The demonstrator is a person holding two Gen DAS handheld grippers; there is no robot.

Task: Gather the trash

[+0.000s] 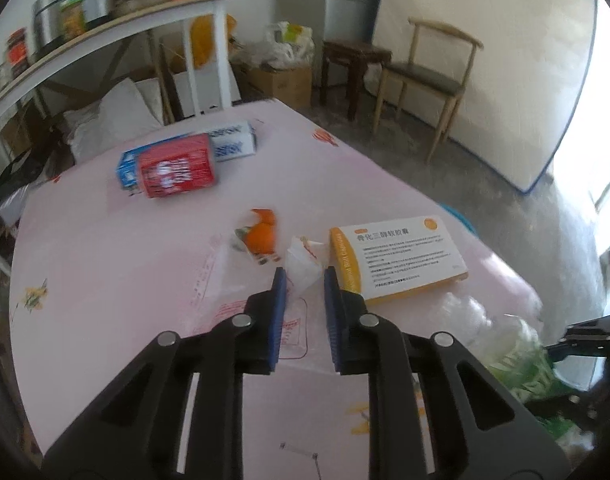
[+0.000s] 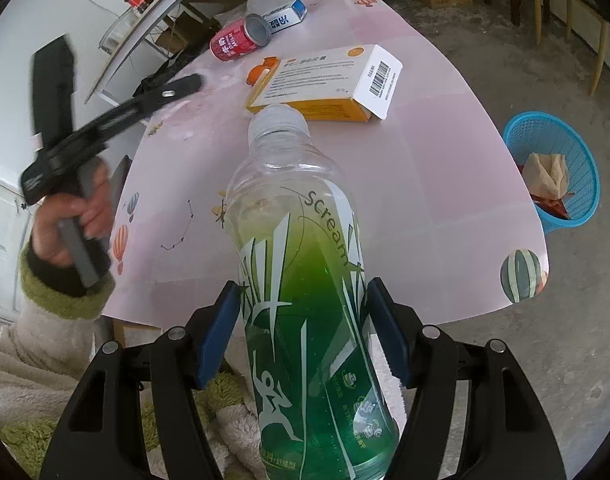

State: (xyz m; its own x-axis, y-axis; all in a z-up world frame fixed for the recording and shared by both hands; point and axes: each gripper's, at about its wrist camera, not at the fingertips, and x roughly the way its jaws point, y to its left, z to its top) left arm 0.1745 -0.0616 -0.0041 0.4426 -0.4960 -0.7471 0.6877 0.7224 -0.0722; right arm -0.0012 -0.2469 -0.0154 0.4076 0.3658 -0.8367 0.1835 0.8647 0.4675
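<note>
the right hand-held gripper (image 2: 303, 316) clamped a clear plastic bottle (image 2: 305, 280) with a green label reading "scream", held over the near edge of the glossy pink desk (image 2: 445, 184). the left hand-held gripper (image 1: 303, 280) stood open around a crumpled white wrapper (image 1: 303, 266) on the desk, beside a flat orange-and-white cardboard box (image 1: 401, 260). a red can (image 1: 177, 172) lay farther back. a blue mesh basket (image 2: 553, 168) stood on the floor.

I'm looking over a pink table (image 1: 345, 168) on a grey concrete floor (image 1: 485, 208). A wooden chair (image 1: 425, 76) and dark stool (image 1: 353, 60) are standing against pale walls (image 1: 485, 20). A white shelf (image 1: 117, 28) is running along the left, and daylight is pouring in at right.
</note>
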